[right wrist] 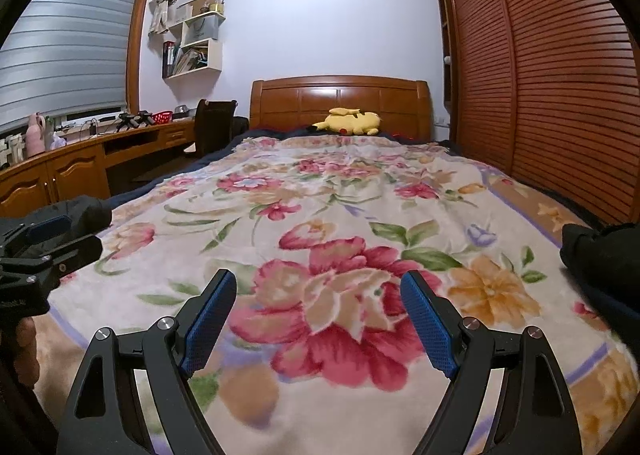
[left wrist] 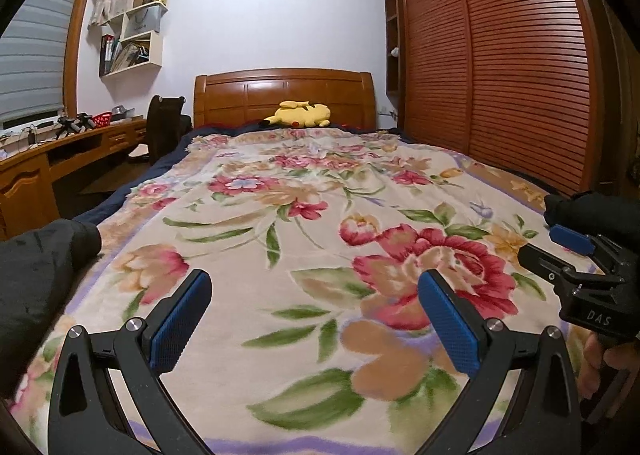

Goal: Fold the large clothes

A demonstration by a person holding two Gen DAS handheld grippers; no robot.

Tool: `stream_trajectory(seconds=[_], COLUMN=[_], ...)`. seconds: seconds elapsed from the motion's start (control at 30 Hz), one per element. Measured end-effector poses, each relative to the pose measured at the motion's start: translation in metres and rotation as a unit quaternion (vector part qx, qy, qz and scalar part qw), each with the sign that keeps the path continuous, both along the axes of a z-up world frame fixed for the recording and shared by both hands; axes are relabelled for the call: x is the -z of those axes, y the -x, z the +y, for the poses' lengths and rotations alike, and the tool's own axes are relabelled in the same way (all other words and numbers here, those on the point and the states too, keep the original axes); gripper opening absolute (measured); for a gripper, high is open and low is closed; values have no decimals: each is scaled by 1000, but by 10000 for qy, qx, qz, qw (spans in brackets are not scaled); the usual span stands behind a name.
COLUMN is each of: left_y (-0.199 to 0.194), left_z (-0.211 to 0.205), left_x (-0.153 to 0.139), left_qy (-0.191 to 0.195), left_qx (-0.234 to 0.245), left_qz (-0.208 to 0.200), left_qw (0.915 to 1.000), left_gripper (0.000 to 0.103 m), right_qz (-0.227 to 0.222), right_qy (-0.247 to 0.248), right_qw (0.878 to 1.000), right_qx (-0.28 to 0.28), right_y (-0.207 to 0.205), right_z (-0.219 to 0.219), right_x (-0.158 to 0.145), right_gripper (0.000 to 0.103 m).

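We are holding the left hand-held gripper [left wrist: 316, 319] with its jaws standing wide apart and nothing between the blue pads [left wrist: 182, 325]; it is pointing along the bed at a shallow downward tilt. We are holding the right hand-held gripper [right wrist: 318, 321] the same way, jaws spread wide, empty, over the big red flower of the blanket [right wrist: 320, 215].

The two are sitting side by side: in the left wrist view the right one is showing at the right edge, with fingers [left wrist: 600, 367] wrapped under its handle; in the right wrist view the left one is showing at the left edge.

Just outside each hand-held gripper, black cloth is lying on the blanket. One dark sleeve-like end [left wrist: 44, 271] is sitting to the left of the left hand-held gripper, and another dark end [right wrist: 600, 263] is lying to the right of the right one. Whether these belong to one garment we cannot tell. Neither is being touched by the pads.

Ahead of both, the floral blanket is covering the bed up to a yellow plush toy [left wrist: 300, 115] lying against the wooden headboard [left wrist: 284, 91]. Farther left, a tabletop [right wrist: 100, 139] is running under the window; to the right, a slatted wardrobe [left wrist: 500, 55] is lining the bed.
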State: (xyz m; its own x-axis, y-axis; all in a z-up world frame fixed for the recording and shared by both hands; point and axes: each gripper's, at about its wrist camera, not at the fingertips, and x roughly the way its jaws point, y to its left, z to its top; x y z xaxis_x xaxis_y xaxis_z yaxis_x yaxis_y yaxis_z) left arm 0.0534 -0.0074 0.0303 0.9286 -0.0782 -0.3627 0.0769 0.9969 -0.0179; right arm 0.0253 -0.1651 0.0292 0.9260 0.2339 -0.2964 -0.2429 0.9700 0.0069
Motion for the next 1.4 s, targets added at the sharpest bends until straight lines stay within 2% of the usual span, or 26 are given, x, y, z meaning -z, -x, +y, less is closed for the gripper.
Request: stream_trajectory(seconds=[0.3,1.4], left_y=[0,0], left_z=[3,3], left_x=[2,3], left_qy=[37,31], left_qx=[-3,6], left_qz=[51,60], left_qw=[10000,10000], left_gripper=[103,103], right_qz=[-32,-79], right_qy=[-38,-55], right_qw=[10000,9999], right_qx=[-48,-137], right_y=[-12,-16], right_z=[-4,-14], right_x=[-1,1], right_gripper=[86,86])
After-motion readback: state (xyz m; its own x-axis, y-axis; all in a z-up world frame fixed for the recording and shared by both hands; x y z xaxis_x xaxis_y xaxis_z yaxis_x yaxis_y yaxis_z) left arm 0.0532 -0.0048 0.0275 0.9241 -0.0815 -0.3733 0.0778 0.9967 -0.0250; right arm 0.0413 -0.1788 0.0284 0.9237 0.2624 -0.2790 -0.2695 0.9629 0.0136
